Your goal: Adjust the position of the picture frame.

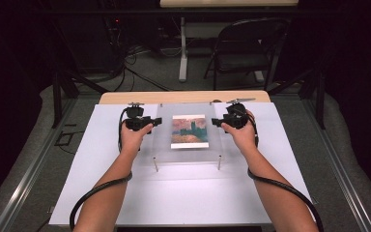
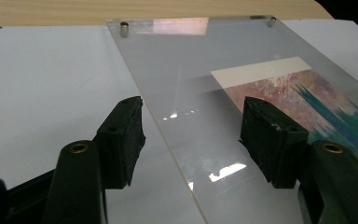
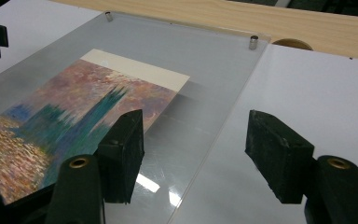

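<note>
High view: clear acrylic sheet (image 1: pixel 188 133) on four corner pegs over a print (image 1: pixel 189 131), mid white mat (image 1: pixel 101 169), left gripper (image 1: pixel 157 122) and right gripper (image 1: pixel 214 122) flanking it, likely to lift evenly. Left gripper view: wide, empty jaws straddling the sheet's left edge (image 2: pixel 168 140), bare mat beside. Right gripper view: likewise gaping across the right edge (image 3: pixel 200 158), corner peg (image 3: pixel 253 42) well ahead.

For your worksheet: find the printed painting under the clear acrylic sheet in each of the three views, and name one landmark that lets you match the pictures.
High view: the painting lies at the picture's middle, between the two grippers.
Left gripper view: it sits at the right edge, behind the right-hand jaw.
Right gripper view: it covers the left half, running behind the left-hand jaw.
Shared landmark: its cream top margin, facing the metal standoffs at the acrylic sheet's far corners.
</note>
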{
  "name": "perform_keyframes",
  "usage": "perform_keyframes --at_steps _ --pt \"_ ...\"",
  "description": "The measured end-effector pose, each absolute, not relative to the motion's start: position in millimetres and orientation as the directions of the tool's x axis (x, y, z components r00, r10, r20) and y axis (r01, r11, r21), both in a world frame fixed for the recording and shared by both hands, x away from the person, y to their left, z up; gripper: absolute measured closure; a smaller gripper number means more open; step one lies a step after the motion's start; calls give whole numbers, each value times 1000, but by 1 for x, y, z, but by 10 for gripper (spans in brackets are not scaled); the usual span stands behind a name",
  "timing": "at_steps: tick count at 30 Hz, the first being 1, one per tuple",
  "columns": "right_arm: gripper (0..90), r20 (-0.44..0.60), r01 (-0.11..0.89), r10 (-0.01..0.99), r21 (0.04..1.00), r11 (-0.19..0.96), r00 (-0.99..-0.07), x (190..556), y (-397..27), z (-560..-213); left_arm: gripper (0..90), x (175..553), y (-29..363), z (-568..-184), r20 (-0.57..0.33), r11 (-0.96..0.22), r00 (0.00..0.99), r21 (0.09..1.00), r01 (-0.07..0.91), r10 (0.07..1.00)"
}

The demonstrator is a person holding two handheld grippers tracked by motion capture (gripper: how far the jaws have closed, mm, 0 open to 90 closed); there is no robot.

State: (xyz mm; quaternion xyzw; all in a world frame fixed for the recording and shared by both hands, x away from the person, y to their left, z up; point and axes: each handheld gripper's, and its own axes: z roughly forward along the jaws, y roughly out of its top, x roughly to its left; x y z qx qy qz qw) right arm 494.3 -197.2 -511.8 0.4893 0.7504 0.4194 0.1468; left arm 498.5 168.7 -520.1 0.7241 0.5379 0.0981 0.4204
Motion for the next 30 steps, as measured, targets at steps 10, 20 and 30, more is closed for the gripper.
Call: perform_keyframes --at_steps 10,20,30 --pt "367 234 637 847 756 151 -478 497 -192 -521 384 499 164 -528 -336 -60 401 699 713 853" --pt "367 268 659 835 739 142 -480 497 -187 -523 379 500 158 -533 -357 -61 404 682 728 842" --pt "361 298 684 828 717 135 -476 498 -185 -528 367 500 158 -538 -359 -67 398 666 743 844"
